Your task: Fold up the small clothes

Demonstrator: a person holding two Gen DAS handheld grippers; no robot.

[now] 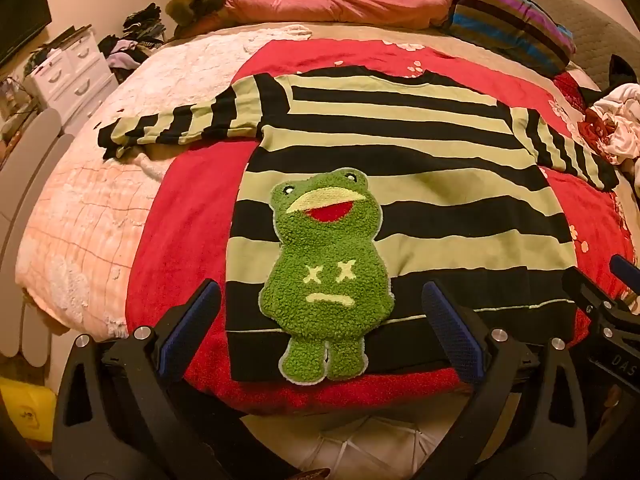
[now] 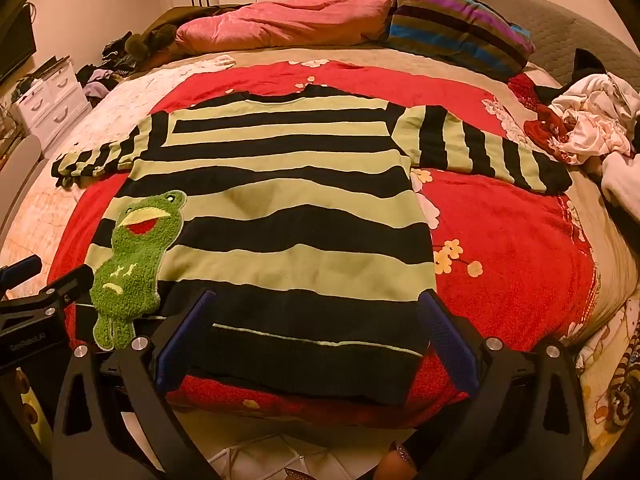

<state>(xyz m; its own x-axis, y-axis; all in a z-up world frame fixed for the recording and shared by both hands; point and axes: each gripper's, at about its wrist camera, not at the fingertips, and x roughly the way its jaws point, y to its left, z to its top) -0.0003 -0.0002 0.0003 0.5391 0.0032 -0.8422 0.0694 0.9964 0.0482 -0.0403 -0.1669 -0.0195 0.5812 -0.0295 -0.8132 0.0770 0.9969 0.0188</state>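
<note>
**Sweater flat, both grippers wide and empty**

The sweater (image 1: 400, 184) lies face up on the red blanket (image 1: 188, 216), sleeves spread out to either side, collar away from me and hem at the near edge of the bed. I judge it is laid this way so the folds can start from a smooth, square shape.

My left gripper (image 1: 320, 332) hangs above the hem, over the frog patch (image 1: 326, 276), jaws spread wide with nothing between them. My right gripper (image 2: 316, 340) hangs above the hem's other half, equally wide and empty. Both tilt down at the cloth, ready, I think, to pinch the hem or reach for a sleeve. Nothing is folded yet.

A heap of other clothes (image 2: 588, 124) waits at the bed's right.
</note>
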